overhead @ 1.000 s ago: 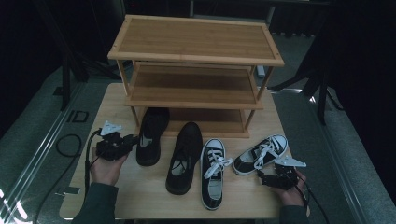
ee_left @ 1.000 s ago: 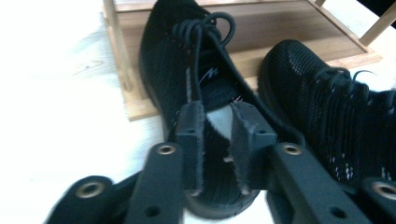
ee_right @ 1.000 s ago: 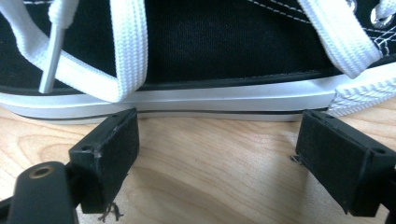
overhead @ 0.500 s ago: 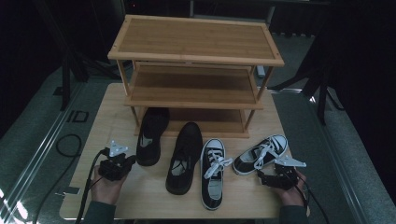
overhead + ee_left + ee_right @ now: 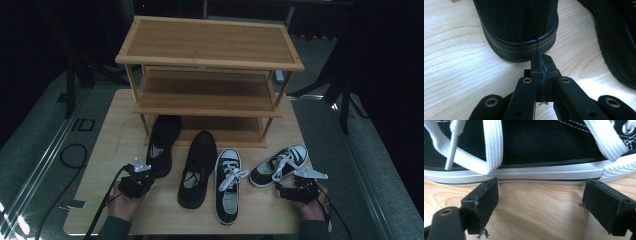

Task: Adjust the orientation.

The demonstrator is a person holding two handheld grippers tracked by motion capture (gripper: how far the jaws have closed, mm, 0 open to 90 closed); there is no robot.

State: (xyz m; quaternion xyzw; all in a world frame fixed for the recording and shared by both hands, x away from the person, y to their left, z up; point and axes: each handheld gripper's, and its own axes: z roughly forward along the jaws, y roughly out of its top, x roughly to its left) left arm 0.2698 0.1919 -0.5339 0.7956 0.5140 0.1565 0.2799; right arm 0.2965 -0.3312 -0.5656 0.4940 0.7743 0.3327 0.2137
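Three-tier shoe rack [image 5: 210, 60] at table's [image 5: 110, 145] 12 o'clock, four shoes waiting for shelving: left hand-held gripper [image 5: 142, 170] pinched empty behind black shoe [image 5: 161, 142] heel at 7, right hand-held gripper [image 5: 290, 189] gaping beside sneaker [image 5: 279, 165] at 5, likely pre-grasp.

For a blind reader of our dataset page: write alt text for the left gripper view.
The left gripper, jaws shut and empty, points at the heel of a black shoe standing on the pale wooden table. Part of a second black shoe lies at the right edge.
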